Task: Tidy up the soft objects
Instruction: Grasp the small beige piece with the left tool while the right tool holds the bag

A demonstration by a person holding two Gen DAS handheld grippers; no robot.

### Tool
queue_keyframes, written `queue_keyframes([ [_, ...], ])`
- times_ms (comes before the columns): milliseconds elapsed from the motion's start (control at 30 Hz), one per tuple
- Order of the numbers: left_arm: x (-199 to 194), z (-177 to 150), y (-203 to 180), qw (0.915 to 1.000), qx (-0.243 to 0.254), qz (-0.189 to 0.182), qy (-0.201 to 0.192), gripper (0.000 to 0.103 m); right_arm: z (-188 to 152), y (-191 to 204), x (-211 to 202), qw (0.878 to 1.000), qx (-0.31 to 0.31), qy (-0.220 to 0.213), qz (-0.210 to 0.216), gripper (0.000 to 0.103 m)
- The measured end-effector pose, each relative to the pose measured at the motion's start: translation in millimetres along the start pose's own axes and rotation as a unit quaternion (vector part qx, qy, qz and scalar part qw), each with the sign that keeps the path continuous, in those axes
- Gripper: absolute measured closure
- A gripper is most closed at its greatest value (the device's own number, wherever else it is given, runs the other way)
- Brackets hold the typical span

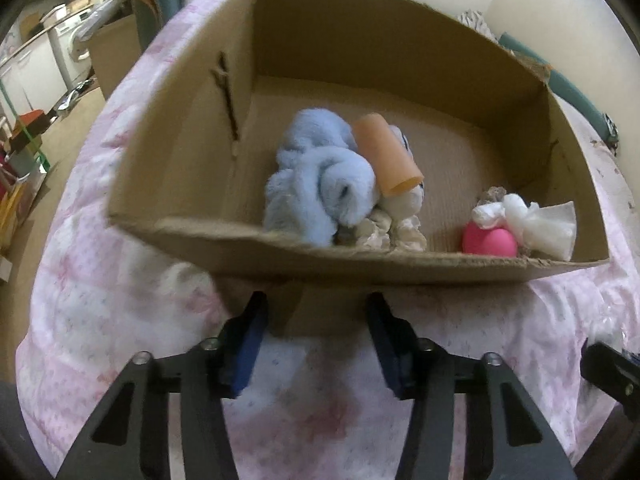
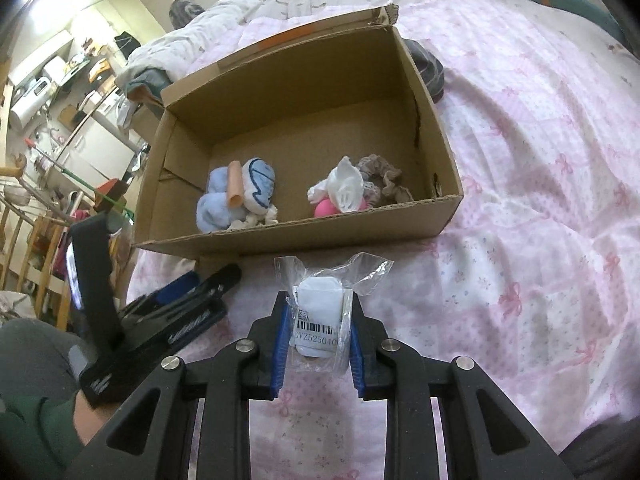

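packet [image 2: 318, 312] contents unclear — barcode cut by right gripper [image 2: 318, 300]

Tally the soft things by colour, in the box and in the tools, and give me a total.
Blue and white: 1, plush toy
Peach: 1, roll
Pink: 1, ball
White: 3, knotted cloth, scrunchie, bagged pad held in the right tool
Beige: 1, scrunchie
Total: 7. The left tool holds nothing.
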State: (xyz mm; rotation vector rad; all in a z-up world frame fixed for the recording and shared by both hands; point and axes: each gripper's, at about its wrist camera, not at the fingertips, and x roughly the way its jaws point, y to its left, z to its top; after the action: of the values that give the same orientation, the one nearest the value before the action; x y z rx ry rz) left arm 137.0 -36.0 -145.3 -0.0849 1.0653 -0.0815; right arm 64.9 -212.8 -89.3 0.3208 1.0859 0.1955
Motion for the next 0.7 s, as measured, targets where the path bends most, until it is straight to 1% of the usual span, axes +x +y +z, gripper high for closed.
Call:
queue_keyframes([
  [100, 5.9, 2.9, -4.9, 0.9999, 0.009, 0.013, -0.004, 0.063, -0.1, -0.7, 0.1, 1.000, -0.001, -0.001, -0.003, 0.075],
  [133, 8.0, 3.7, -5.8, 0.9999, 0.011, 0.012, -0.002, 0.069, 0.0, -0.6, 0.7, 1.000, -0.002, -0.001, -0.004, 0.075],
  [167, 8.9, 4.1, -6.7, 0.9998, 0.013, 0.012, -0.001, 0.079, 0.0, 0.0, 0.9, 1.000, -0.003, -0.001, -0.004, 0.076],
  [267, 9.7, 4.5, -11.5, 0.9997, 0.022, 0.009, -0.001, 0.091, -0.1, 3.2, 2.8, 1.000, -0.009, 0.001, -0.006, 0.075],
  [433, 6.6, 4.6, -20.2, 0.9996, 0.026, 0.009, 0.000, 0.094, -0.1, 6.5, 5.9, 1.000, -0.011, 0.002, -0.008, 0.076],
  [700, -12.6, -12.6, -20.4, 0.9995, 0.029, 0.012, 0.003, 0.095, 0.0, 8.4, 6.2, 1.000, -0.015, 0.002, -0.009, 0.076],
])
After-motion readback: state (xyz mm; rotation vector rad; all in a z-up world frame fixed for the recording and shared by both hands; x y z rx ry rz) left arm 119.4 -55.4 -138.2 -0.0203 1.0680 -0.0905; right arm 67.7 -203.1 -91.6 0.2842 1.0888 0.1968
